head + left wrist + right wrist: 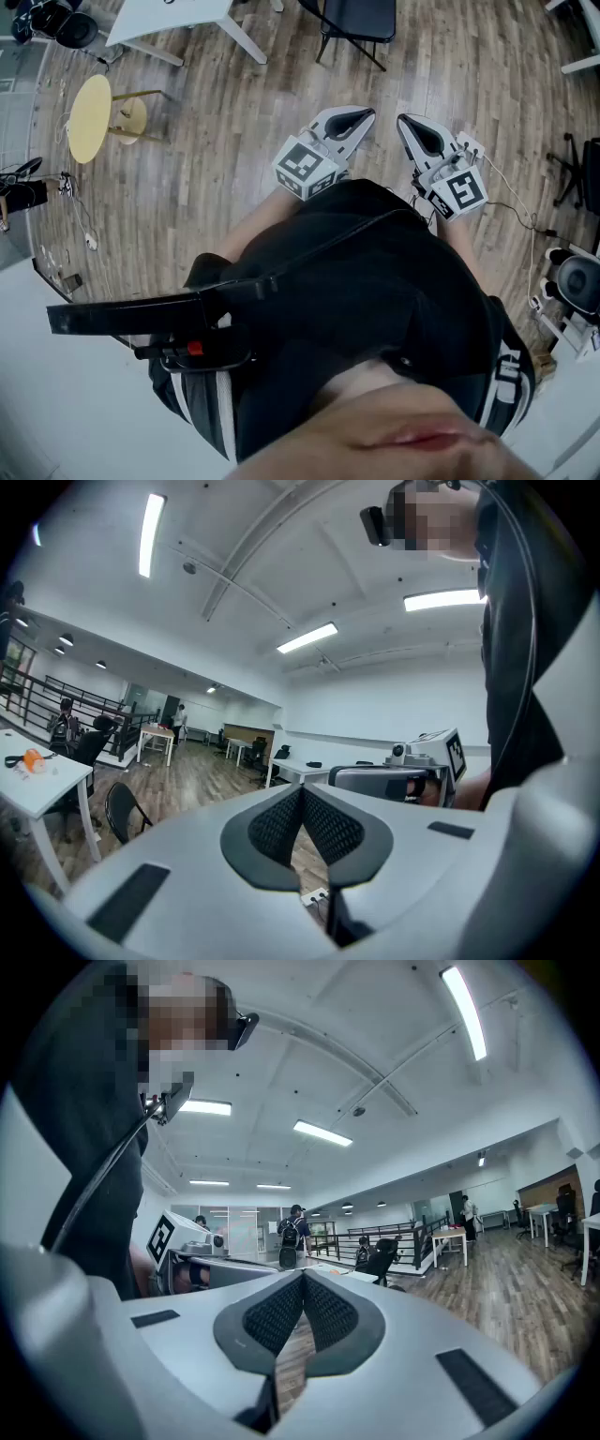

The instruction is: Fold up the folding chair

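Note:
A black folding chair [359,21] stands open on the wood floor at the top of the head view, well beyond both grippers. In the left gripper view a black chair [122,810] stands beside a white table [42,785], far off at the left. My left gripper [360,116] and right gripper [406,122] are held side by side close to the person's body, both level, shut and holding nothing. The dark pads meet at the tip in the left gripper view [302,792] and in the right gripper view [302,1279]. Neither touches the chair.
A round yellow stool [91,117] stands at the left and a white table [171,19] at the top left. An office chair base [569,174] and cables lie at the right. Other people [295,1234] stand far off by a railing.

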A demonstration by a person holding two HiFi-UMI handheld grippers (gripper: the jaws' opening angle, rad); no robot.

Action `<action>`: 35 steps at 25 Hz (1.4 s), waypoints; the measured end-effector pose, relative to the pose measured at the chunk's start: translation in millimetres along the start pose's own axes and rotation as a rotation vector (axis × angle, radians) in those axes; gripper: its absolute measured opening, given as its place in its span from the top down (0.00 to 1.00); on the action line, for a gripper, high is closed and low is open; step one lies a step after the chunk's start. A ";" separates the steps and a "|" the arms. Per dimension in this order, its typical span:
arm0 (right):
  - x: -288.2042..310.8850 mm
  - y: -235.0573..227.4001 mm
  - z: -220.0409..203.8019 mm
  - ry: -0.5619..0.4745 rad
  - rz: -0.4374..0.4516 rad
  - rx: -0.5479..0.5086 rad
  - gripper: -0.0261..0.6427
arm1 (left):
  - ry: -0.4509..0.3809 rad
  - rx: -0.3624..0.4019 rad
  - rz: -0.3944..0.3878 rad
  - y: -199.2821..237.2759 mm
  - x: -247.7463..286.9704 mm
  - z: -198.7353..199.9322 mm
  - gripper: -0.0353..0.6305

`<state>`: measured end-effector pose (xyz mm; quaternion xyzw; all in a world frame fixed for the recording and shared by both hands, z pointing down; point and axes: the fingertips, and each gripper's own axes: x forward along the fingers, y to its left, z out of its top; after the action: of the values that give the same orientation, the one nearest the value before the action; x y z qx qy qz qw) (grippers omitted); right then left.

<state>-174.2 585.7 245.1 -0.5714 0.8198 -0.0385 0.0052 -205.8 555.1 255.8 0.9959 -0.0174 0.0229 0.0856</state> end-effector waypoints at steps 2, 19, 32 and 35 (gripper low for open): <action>-1.2 3.8 -3.1 0.001 0.002 -0.002 0.96 | 0.003 0.001 0.001 -2.1 -2.7 -4.5 0.94; -25.5 -10.4 -2.2 -0.025 0.006 0.008 0.96 | 0.032 0.030 0.008 -19.6 16.9 -11.4 0.94; -76.5 -46.2 -10.0 -0.040 0.092 0.028 0.96 | 0.070 0.051 0.112 -58.1 60.4 -23.8 0.94; -74.2 -54.8 -10.9 -0.032 0.108 0.025 0.96 | 0.080 0.061 0.119 -57.6 68.3 -24.0 0.94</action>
<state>-97.7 637.0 257.2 -0.5268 0.8487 -0.0394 0.0275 -136.4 613.8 272.9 0.9935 -0.0726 0.0685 0.0544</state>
